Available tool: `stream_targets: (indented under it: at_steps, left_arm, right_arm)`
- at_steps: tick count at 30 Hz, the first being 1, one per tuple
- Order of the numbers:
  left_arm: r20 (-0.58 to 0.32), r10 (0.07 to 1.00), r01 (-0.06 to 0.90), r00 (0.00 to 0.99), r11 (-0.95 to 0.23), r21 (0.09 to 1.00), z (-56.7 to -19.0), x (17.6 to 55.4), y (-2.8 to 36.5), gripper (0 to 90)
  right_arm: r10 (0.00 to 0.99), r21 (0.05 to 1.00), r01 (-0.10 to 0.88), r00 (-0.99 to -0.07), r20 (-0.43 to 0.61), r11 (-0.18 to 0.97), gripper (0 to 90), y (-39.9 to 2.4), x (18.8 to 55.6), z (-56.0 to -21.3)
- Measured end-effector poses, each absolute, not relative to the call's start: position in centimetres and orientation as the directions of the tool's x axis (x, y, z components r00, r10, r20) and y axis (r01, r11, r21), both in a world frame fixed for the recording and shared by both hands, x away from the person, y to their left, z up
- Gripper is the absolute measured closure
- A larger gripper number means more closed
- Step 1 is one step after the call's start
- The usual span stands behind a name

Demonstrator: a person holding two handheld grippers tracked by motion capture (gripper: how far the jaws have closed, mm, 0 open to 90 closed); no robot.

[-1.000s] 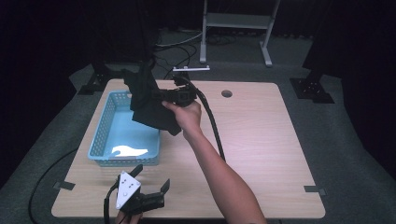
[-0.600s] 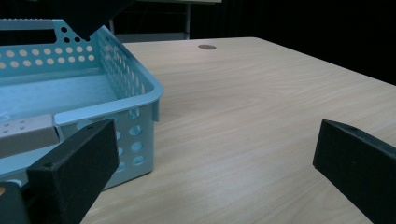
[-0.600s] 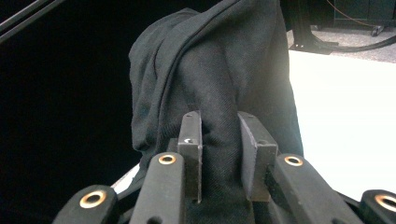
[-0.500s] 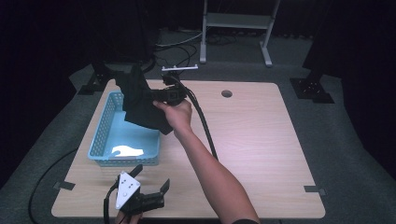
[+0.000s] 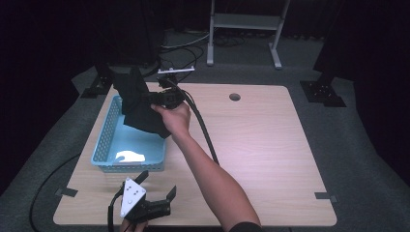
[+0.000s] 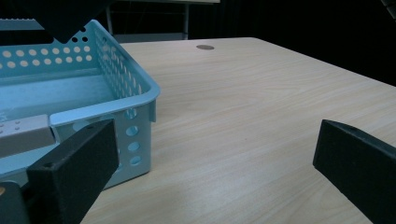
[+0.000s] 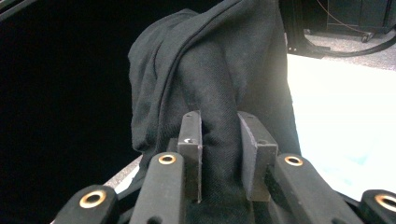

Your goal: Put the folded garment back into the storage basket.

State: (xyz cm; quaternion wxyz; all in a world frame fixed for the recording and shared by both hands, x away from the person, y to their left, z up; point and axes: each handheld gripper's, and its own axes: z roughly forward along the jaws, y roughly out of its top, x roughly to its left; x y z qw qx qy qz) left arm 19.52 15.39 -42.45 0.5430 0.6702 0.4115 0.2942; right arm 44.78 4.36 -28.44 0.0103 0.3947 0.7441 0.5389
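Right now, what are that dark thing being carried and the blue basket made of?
The dark thing looks like soft black cloth, matte: it folds and bunches where the right gripper pinches it. The basket looks like light blue moulded plastic, slightly glossy, with rows of round holes.

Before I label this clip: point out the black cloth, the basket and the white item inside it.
black cloth [image 5: 140,108], high view, hanging middle.
basket [image 5: 104,137], high view, left wall.
white item [image 5: 130,157], high view, its centre.

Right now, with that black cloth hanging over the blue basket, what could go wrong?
The black cloth hangs partly past the blue basket's rim, so a corner might land outside on the table. The right gripper pinches only a bunched fold, which might slip early.
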Motion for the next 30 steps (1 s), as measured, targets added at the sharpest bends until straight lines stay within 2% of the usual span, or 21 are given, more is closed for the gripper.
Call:
stream_targets:
  at_steps: [30]
  left_arm:
    - [-0.069, 0.871, 0.239, 0.487, -0.057, 0.969, -42.5, 19.6, 15.6, 0.0]
  right_arm:
    - [0.629, 0.787, 0.598, -0.673, 0.389, 0.154, 73.1, 7.2, 45.9, -31.3]
